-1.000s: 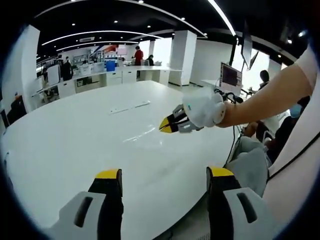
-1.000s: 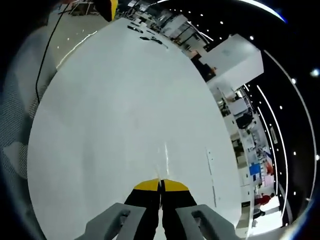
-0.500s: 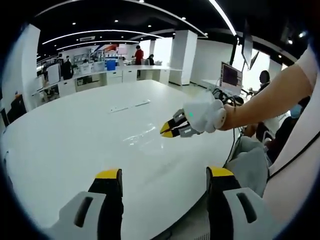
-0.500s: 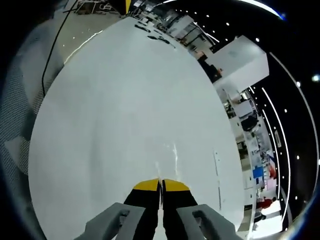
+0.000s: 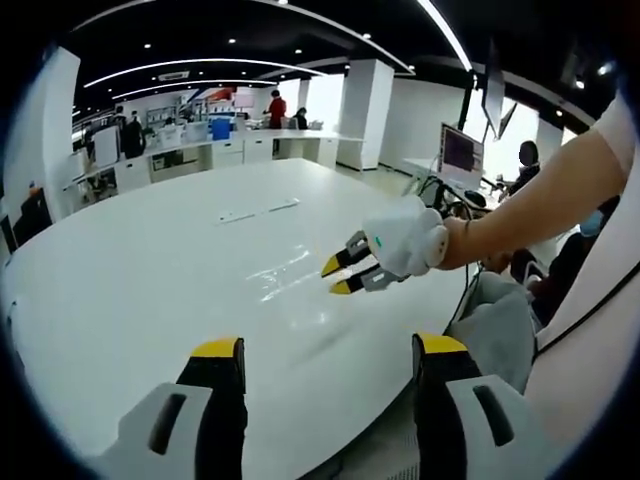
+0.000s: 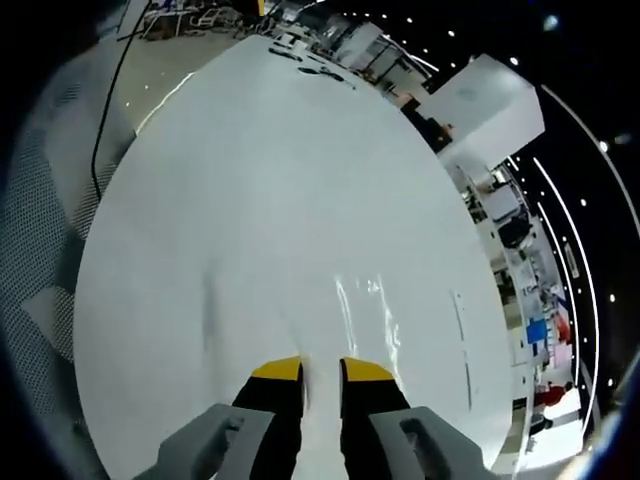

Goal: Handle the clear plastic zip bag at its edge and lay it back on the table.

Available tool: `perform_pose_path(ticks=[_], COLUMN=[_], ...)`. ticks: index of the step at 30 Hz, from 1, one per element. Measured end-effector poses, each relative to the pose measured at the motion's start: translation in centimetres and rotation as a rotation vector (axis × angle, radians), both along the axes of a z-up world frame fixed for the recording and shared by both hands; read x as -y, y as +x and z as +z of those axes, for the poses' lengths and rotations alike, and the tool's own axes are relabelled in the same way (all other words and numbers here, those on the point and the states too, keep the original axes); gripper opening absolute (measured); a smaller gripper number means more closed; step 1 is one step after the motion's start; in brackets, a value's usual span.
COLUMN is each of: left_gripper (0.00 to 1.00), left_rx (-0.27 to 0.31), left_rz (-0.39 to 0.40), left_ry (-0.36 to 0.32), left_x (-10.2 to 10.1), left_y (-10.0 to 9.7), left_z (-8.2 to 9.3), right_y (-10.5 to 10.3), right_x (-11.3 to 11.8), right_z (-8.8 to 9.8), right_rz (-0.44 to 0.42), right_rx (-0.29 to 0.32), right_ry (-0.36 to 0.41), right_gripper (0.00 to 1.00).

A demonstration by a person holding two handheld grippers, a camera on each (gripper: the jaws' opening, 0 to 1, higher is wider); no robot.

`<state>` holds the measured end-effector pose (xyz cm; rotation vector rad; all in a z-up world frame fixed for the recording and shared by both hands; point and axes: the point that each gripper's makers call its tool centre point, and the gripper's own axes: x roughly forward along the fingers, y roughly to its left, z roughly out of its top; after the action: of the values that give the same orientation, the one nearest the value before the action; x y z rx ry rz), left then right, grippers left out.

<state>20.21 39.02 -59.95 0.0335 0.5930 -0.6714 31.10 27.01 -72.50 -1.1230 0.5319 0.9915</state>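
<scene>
**No readable text in either view**

Nothing can be read on the white counter (image 5: 150,260), and the clear zip bag (image 5: 285,272) lying on it carries no visible print. The lit monitor (image 5: 462,150) in the left gripper view shows only a blur of colour, too small to make out. Red and blue shapes on the far wall are too distant to tell as signs.

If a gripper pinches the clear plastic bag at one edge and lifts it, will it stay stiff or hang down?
Probably it hangs limp: the bag lies thin and wrinkled on the white table. It looks empty, so likely very light. Its glossy film may slip between the jaws of the right gripper.
</scene>
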Motion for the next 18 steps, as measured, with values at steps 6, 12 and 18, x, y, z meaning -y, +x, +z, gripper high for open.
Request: perform_pose_path(ticks=[6, 12, 18], left_gripper=[0.66, 0.66, 0.65], left_rx=[-0.005, -0.010, -0.011], left_rz=[-0.002, -0.003, -0.010], left_ry=[-0.002, 0.001, 0.004], left_x=[0.0, 0.0, 0.4], left_y=[-0.2, -0.4, -0.5], left_z=[-0.2, -0.3, -0.2], right_y=[-0.4, -0.8, -1.2], right_x=[-0.1, -0.2, -0.3], right_z=[-0.4, -0.8, -1.0], right_rz=[-0.003, -0.015, -0.021], right_rx=[-0.041, -0.081, -0.109], right_ry=[0.014, 0.022, 0.025], right_gripper=[0.19, 0.24, 0.25])
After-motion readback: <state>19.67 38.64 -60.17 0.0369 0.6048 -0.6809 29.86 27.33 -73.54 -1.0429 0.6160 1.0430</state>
